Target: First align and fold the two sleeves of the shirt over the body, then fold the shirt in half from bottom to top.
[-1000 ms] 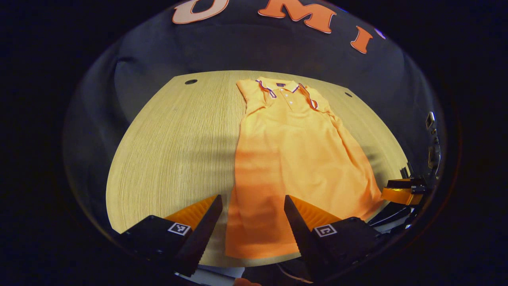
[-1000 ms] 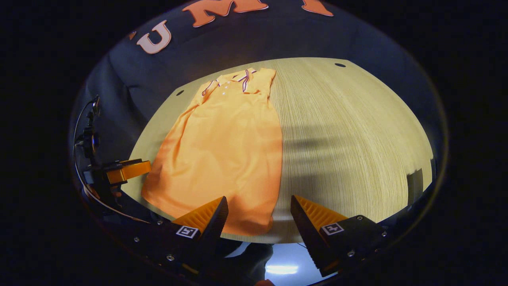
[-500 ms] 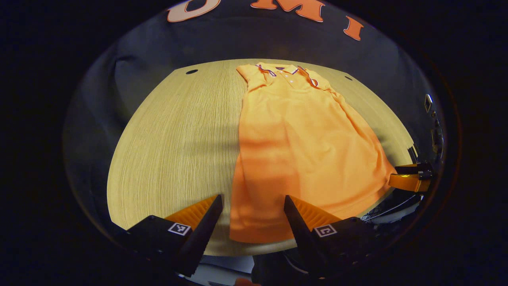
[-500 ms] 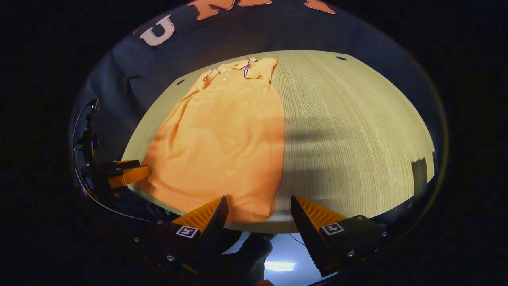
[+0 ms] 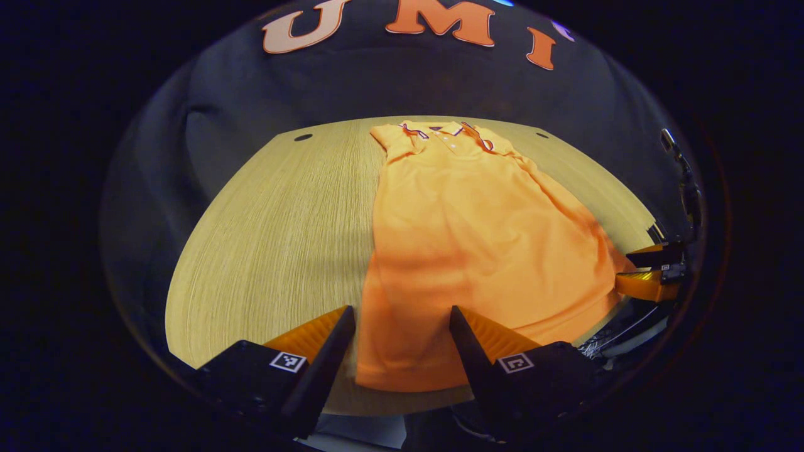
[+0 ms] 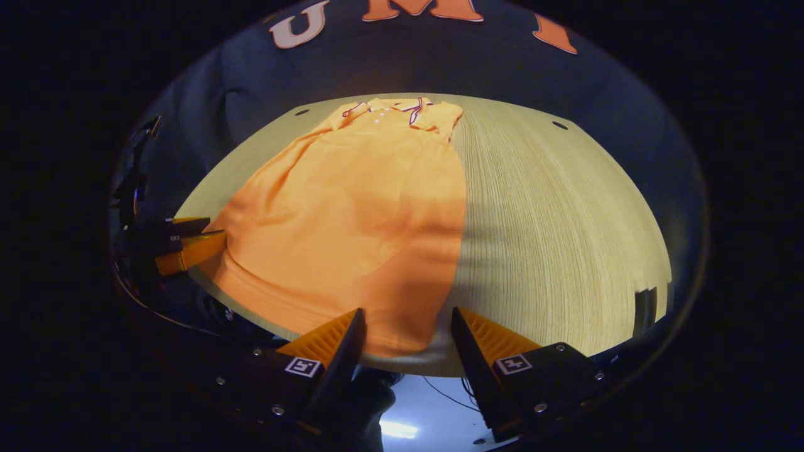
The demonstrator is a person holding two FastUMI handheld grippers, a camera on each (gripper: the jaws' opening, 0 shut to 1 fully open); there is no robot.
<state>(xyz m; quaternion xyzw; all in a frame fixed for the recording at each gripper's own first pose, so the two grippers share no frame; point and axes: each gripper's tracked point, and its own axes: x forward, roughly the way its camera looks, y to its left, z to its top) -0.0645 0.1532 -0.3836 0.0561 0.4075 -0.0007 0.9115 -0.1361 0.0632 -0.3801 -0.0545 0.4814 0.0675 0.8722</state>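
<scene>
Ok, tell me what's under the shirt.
The orange shirt lies flat on the wooden table, whose bare top shows beside it. Whatever sits beneath the fabric is covered.

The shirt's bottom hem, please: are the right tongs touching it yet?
Cannot tell. In the right gripper view the open tongs frame the shirt hem corner, hiding any gap.

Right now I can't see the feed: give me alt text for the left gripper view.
An orange polo shirt lies flat on a wooden table, collar at the far edge, hem nearest the camera. The left tool is open, its fingers either side of the hem's left corner. The right tool sits by the hem's other corner.
</scene>
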